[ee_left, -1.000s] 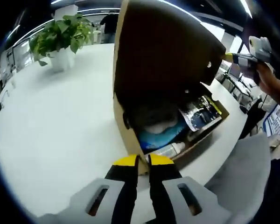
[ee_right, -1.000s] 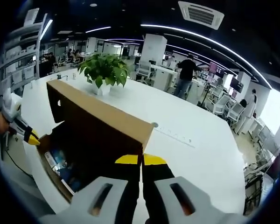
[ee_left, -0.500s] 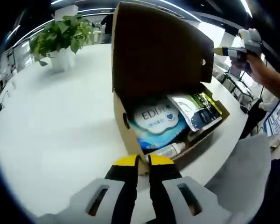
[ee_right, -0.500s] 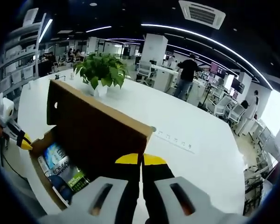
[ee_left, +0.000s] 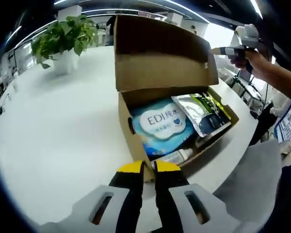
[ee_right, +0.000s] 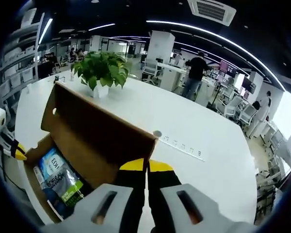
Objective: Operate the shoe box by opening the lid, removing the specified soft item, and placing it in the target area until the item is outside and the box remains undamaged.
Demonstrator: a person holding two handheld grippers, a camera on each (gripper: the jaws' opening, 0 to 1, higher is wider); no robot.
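A brown cardboard shoe box (ee_left: 131, 141) stands open on the white table, its lid (ee_left: 160, 53) raised upright. Inside lie a soft blue-and-white pack marked EDI (ee_left: 160, 122), a silver-green pouch (ee_left: 203, 114) and a white bottle (ee_left: 177, 156). My left gripper (ee_left: 149, 167) is shut on the box's near corner wall. It also appears at the left of the right gripper view, as the left gripper (ee_right: 12, 148). My right gripper (ee_right: 146, 166) is shut on the lid's edge (ee_right: 111, 126). In the left gripper view the right gripper (ee_left: 225, 50) sits at the lid's far corner. The blue pack (ee_right: 51, 162) and the pouch (ee_right: 68, 187) show under the lid.
A potted plant (ee_left: 63, 39) (ee_right: 102, 70) stands on the table (ee_left: 53, 131) behind the box. The table's edge runs close to the box's right side, beside a grey seat (ee_left: 252, 184). A thin strip (ee_right: 182, 145) and a small disc (ee_right: 157, 133) lie further along the table. Desks and people are far off.
The lid has swung further back with my right gripper on it, uncovering the blue pack and pouch. The left gripper and box base have stayed put.
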